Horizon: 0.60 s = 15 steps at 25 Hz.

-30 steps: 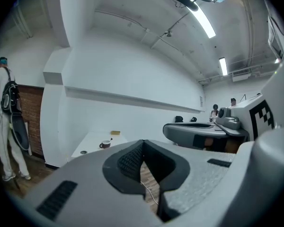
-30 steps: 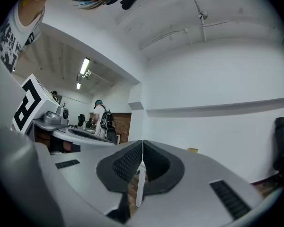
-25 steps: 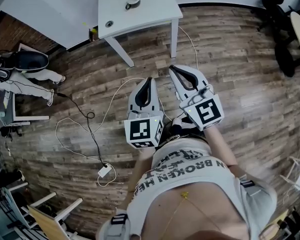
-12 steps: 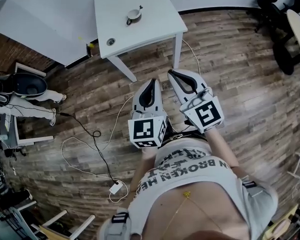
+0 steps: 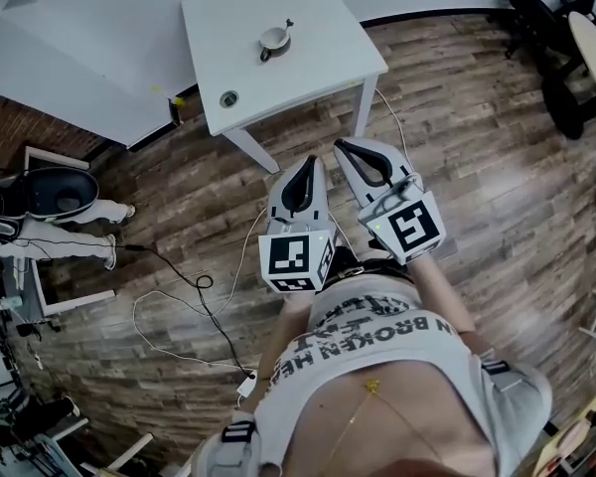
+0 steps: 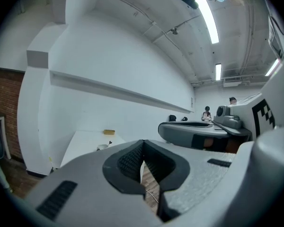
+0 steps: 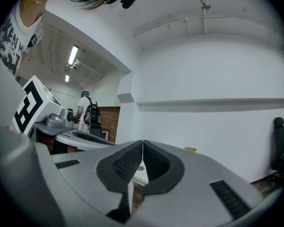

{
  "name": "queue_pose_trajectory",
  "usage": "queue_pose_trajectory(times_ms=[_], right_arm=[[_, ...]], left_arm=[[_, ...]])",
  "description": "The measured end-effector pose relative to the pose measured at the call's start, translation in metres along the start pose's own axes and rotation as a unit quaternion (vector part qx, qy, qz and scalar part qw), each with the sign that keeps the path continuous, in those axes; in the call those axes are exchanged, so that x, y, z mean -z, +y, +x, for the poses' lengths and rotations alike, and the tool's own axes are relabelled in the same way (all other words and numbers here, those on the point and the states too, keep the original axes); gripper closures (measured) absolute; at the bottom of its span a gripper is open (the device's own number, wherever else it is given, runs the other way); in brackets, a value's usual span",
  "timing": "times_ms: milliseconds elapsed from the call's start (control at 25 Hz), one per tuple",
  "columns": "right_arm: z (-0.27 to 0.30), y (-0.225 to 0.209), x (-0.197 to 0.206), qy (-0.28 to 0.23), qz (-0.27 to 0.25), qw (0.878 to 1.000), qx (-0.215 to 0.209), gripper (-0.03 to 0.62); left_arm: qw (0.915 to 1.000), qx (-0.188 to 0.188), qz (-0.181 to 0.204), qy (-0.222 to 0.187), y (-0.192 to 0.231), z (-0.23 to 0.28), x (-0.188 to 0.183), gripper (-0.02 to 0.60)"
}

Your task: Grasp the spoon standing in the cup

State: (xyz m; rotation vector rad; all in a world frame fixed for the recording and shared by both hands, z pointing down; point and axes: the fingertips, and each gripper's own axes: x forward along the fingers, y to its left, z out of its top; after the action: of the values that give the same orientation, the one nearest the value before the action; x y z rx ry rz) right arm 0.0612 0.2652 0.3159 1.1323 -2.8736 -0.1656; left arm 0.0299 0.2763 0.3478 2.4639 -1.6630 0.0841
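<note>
White cup [image 5: 272, 39] holds spoon [image 5: 285, 32], central on surface [image 5: 318, 63]. Both left tool [image 5: 300, 158] and right tool [image 5: 339, 144] pressed together, empty, well short of surface's near edge.

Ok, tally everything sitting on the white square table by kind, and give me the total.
White round cup: 1
Dark-handled spoon standing in it: 1
Grey round ring: 1
Tan rectangular block: 1
Total: 4
</note>
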Motion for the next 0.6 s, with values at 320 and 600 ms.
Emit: queue_pose_trajectory(times_ms=[320,600], right_arm=[[0.027,0.006,0.003,0.009,-0.006,1.0,0.012,0.586],[0.051,0.005,0.008,0.023,-0.012,1.0,0.002,0.586]], left_arm=[[0.9999,0.012,0.002,-0.003,0.03,0.002,-0.003,0.586],[0.9999,0.006,-0.01,0.003,0.052,0.013,-0.001,0.586]])
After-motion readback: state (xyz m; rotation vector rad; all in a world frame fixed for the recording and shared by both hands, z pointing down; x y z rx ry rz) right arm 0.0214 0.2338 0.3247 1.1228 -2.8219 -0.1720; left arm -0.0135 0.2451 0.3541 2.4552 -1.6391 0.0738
